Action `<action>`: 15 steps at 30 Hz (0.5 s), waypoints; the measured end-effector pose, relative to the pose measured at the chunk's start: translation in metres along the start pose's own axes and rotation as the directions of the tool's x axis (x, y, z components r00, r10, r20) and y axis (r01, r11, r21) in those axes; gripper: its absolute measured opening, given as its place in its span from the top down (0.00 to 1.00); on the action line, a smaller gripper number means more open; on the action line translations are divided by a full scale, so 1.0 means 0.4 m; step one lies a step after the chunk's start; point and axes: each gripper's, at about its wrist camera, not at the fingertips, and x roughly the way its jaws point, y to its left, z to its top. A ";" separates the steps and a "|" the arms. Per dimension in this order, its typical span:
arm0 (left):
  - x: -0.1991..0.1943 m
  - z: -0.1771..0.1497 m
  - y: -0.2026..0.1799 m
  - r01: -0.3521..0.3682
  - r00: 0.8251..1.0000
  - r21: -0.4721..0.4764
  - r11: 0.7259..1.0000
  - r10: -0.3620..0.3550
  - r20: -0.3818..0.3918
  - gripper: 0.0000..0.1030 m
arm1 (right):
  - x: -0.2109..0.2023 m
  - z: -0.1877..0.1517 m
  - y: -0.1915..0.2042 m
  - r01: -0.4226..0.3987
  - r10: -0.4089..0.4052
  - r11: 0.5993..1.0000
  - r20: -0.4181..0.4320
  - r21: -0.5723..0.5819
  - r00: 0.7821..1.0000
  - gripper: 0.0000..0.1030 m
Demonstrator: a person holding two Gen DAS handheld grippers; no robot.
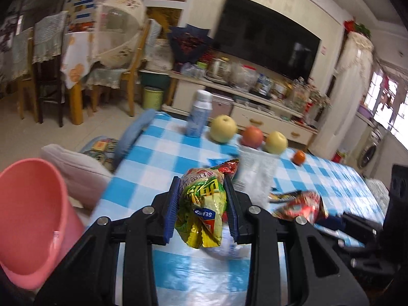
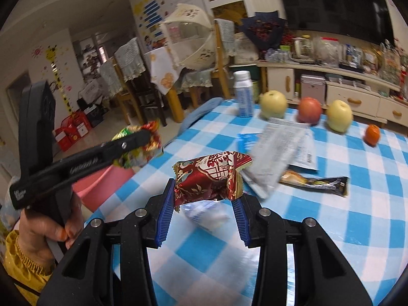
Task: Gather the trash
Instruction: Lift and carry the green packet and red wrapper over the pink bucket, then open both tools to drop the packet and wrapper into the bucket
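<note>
Left gripper point(image 1: 201, 204): clamped on a crumpled green-and-yellow foil snack wrapper point(image 1: 204, 211), pinched across its middle between the blue ribbed pads so the loose ends hang free. The wrapper is held clear of the blue-and-white checked tablecloth point(image 1: 158, 153), near the table's left edge.

Right gripper point(image 2: 204, 204): clamped on a dark red foil snack wrapper point(image 2: 209, 176), gripped at its lower folds, the printed face upward. It too is lifted off the cloth.

A pink plastic bin point(image 1: 30, 216) is seen just beyond the table's left edge, its mouth tilted toward the table. In the right wrist view the left gripper is carried over toward that side, the bin's pink wall partly hidden beneath it. Both loads appear to be on the way to the bin; a drop is judged to be the step in hand, not yet made.

Trash left on the table, toward the middle: a white printed plastic pouch point(image 2: 280, 150), a small blue wrapper scrap point(image 2: 244, 140) touching its left edge, and a long dark snack-bar wrapper point(image 2: 316, 182) lying flat just beside the pouch.

Not trash, by the look of it, lined along the far edge: a white bottle with a blue label point(image 2: 243, 97), two yellow apples point(image 2: 273, 103), a red apple point(image 2: 309, 112) between them, a small orange point(image 2: 372, 134).

Risk noted: light foil may cling to the pads on release.
</note>
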 end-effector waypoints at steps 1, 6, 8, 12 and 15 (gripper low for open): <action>-0.010 0.008 0.021 -0.018 1.000 -0.017 1.000 0.018 0.009 0.66 | 0.018 0.006 0.029 -0.021 0.021 1.000 -0.005 -0.012 1.000 0.57; -0.055 0.043 0.160 -0.194 0.979 -0.090 0.977 0.198 0.043 0.66 | 0.105 0.034 0.172 -0.111 0.109 0.991 -0.024 -0.068 0.994 0.57; -0.076 0.051 0.238 -0.259 0.963 -0.154 0.953 0.268 0.037 0.66 | 0.148 0.049 0.235 -0.144 0.141 0.985 -0.037 -0.097 0.989 0.57; -0.104 0.056 0.357 -0.345 0.934 -0.244 0.906 0.358 0.008 0.66 | 0.220 0.068 0.344 -0.192 0.184 0.969 -0.063 -0.158 0.981 0.57; -0.114 0.050 0.421 -0.393 0.914 -0.291 0.872 0.404 -0.024 0.66 | 0.271 0.073 0.417 -0.211 0.197 0.956 -0.087 -0.203 0.976 0.57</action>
